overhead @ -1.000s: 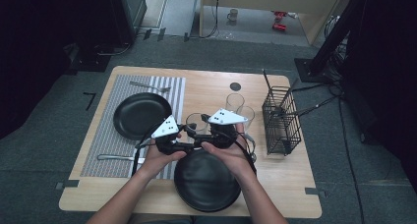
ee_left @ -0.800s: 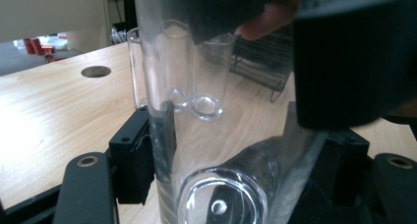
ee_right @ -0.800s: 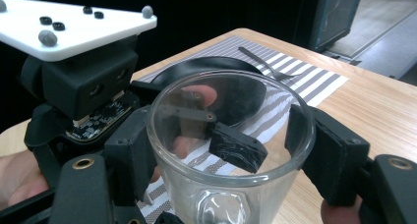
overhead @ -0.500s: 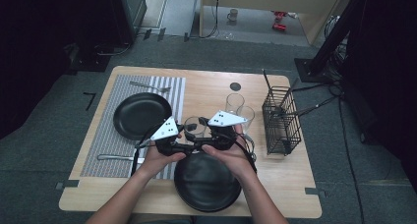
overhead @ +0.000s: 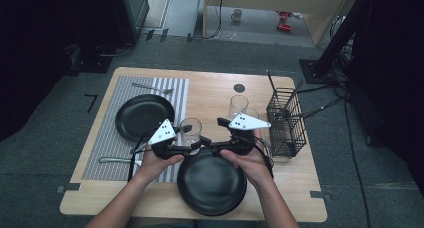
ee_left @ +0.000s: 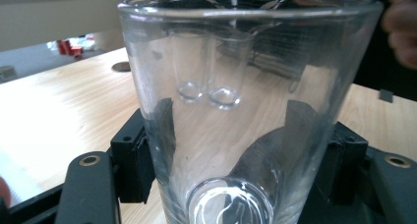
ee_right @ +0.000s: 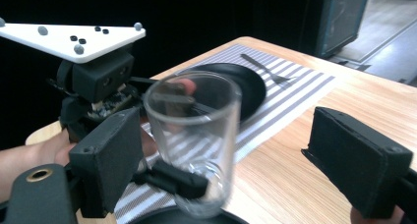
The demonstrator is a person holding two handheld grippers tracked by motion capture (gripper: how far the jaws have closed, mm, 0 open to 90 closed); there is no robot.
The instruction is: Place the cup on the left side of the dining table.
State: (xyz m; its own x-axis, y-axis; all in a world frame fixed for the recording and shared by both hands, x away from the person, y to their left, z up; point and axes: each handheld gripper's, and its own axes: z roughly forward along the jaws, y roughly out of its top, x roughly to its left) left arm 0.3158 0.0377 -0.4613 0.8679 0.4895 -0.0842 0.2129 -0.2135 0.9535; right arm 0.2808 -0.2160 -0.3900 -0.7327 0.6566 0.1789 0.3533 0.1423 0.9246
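The glass (overhead: 190, 130) was a clear, empty tumbler, wider at its rim than at its thick round base, and it stood upright. It was held above the table (overhead: 210, 90), over the strip between the right edge of the striped mat (overhead: 177, 93) and the near plate (overhead: 212, 182), towards the middle of the table's near half. In the left gripper view the glass (ee_left: 236, 106) sat between the two black jaws, which pressed against its lower sides; the wood grain and two other glasses (ee_left: 209, 69) showed through its wall.

The left gripper (overhead: 192, 147) was clamped on the glass near its base. The right gripper (overhead: 214, 149) faced it from the right with its jaws spread wide; in the right gripper view the glass (ee_right: 194, 135) stood between them, close by one pad (ee_right: 105, 160) and well apart from the other, though whether it touched the nearer pad could not be told.

The two other glasses (overhead: 242, 107) stood on the table just left of the wire basket (overhead: 285, 120) near the right edge. A second black plate (overhead: 144, 116) lay on the mat, with a fork (overhead: 152, 88) beyond it.
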